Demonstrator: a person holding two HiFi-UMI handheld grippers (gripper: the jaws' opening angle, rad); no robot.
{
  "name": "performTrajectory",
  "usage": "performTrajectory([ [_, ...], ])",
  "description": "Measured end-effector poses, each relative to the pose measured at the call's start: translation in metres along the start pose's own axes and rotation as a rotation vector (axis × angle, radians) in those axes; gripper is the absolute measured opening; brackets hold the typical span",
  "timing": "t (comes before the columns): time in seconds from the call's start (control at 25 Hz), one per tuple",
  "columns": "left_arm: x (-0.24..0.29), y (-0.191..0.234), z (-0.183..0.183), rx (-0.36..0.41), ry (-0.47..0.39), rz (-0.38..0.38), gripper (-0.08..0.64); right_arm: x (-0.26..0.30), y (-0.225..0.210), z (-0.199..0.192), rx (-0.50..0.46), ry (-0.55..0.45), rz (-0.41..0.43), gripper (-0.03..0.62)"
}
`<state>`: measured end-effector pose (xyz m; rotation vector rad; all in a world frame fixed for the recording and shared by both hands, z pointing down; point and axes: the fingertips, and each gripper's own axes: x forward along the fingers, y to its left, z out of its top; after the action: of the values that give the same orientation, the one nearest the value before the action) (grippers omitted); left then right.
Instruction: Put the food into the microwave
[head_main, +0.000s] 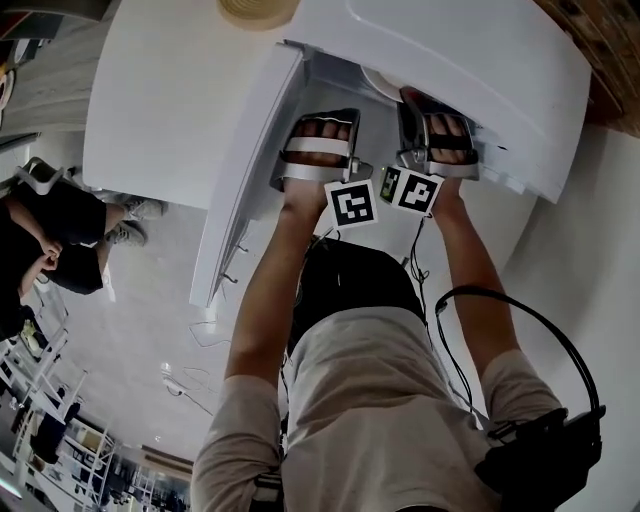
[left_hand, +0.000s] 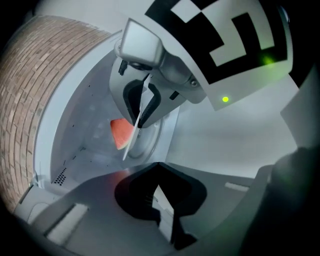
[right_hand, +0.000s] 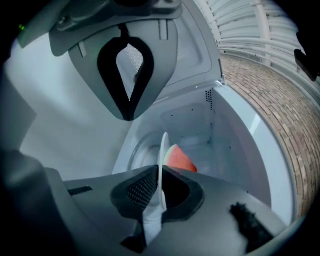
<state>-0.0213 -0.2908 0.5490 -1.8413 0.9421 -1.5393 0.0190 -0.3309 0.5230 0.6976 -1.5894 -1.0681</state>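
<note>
White enamel surrounds the action as a person leans over an open microwave (head_main: 480, 60), both forearms reaching into its mouth, the door (head_main: 250, 170) swung out to the left. The right gripper (right_hand: 159, 175) is clamped on the near rim of a thin white plate (right_hand: 163, 147), which its own camera sees edge-on between the black pads. On that plate sits the food (right_hand: 179, 159) – a red-orange wedge with a pale edge – already inside the cavity, toward its far side, with the round turntable (right_hand: 136, 150) close behind it. The left gripper (left_hand: 158, 167) hangs just beside its partner on the left with its jaws drawn together and nothing between them; from the right gripper view its fingers form a black teardrop that meets at the tip. Its camera looks across at the right gripper and catches the same plate and wedge against the perforated inner wall (left_hand: 75, 145) of the oven. A brick wall (right_hand: 270, 100) runs beyond the appliance on the right. A tan round object (head_main: 258, 10) rests on the microwave's top at the far edge of the head view, and a second person (head_main: 60, 240), dressed in dark clothes, sits well off to the left. A black cable (head_main: 520, 320) loops from the operator's right arm to a dark pouch (head_main: 545, 450) at the waist.
</note>
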Motion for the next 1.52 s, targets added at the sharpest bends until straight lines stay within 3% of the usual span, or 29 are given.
performTrajectory([
  [0.76, 0.02, -0.003, -0.01, -0.015, 0.015, -0.03, 0.008, 0.036, 0.005, -0.001, -0.018, 0.019, 0.054, 0.018],
  [1.2, 0.026, -0.003, -0.011, -0.019, 0.016, -0.041, 0.007, 0.044, 0.012, -0.001, -0.015, 0.029, 0.155, 0.017],
  [1.52, 0.029, -0.002, -0.011, -0.021, 0.018, -0.052, 0.008, 0.047, 0.027, 0.001, -0.016, 0.064, 0.32, 0.037],
])
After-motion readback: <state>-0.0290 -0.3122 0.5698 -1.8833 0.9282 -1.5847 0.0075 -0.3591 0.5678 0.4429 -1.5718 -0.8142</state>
